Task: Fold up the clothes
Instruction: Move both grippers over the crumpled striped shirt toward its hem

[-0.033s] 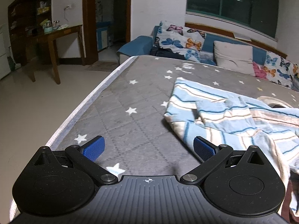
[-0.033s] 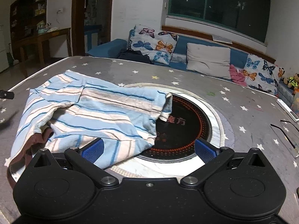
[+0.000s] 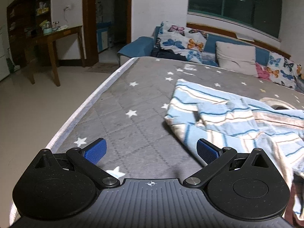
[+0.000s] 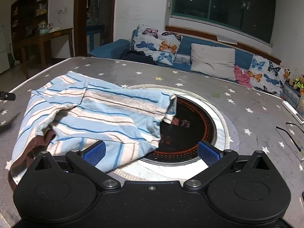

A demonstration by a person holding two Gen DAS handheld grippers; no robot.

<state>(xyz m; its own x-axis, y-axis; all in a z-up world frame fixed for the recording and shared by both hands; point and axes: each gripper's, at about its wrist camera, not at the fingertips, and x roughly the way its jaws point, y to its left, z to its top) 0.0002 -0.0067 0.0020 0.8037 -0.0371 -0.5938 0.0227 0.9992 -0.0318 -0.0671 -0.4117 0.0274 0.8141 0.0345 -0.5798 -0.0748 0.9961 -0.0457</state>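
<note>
A blue, white and beige striped garment (image 4: 98, 117) lies rumpled on the grey star-print table cover (image 4: 247, 102), partly over a round black cooktop (image 4: 190, 133). A brown garment edge (image 4: 32, 150) shows under its near left side. My right gripper (image 4: 151, 153) is open and empty, just in front of the garment's near edge. In the left wrist view the striped garment (image 3: 237, 117) lies to the right. My left gripper (image 3: 151, 151) is open and empty over the bare cover (image 3: 123, 114), its right pad (image 3: 207, 151) close to the garment's near corner.
The table's left edge (image 3: 85, 106) drops to a tiled floor (image 3: 38, 114). A blue sofa with butterfly cushions (image 4: 159, 45) stands behind the table. A wooden side table (image 3: 55, 36) stands at far left. Black-rimmed glasses (image 4: 290, 133) and a white remote (image 4: 292, 110) lie at the table's right.
</note>
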